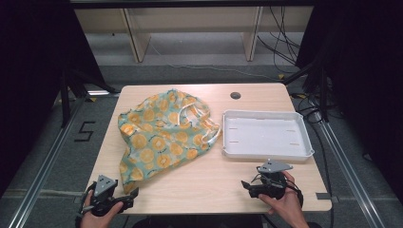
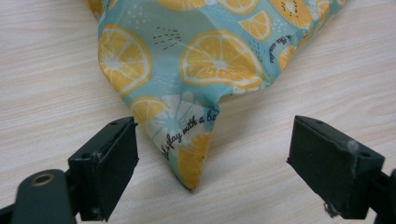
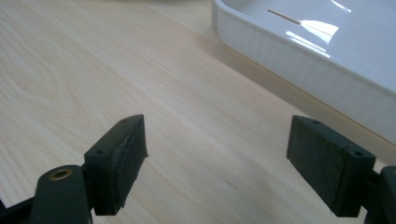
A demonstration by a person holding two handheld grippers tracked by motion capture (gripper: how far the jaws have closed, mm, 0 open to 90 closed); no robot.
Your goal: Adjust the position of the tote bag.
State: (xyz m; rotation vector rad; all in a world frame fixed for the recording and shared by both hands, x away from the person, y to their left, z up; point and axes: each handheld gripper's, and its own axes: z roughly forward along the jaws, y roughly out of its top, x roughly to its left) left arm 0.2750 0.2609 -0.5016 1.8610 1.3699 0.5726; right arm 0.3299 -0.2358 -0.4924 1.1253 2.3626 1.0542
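Left tongs [image 1: 127, 198] at the near left edge of the counter [image 1: 209, 183], held in a hand [image 1: 95, 216]; jaws wide, nothing pressed between them. In the left gripper view the near corner of the fabric bag [image 2: 187, 154] lies flat on the wood in the gap between the two jaws, closer to the left jaw, touching neither. Print on it: orange slices on teal, with a line of script lettering along the hem.

Right tongs [image 1: 247, 186] at the near right, held in the other hand [image 1: 285, 204]; jaws wide, holding nothing. In the right gripper view bare wood lies between the jaws, and the wall of the white tray [image 3: 299, 60] runs just beyond them on the right.

Mid-counter: fabric bag [image 1: 164, 137] spread crumpled over the left half, its pale handles [image 1: 211, 135] on its right side, near the tray. White tray [image 1: 266, 154] on the right half, just beyond the right tongs.

Far edge: a round grey grommet [image 1: 235, 95] in the counter top.
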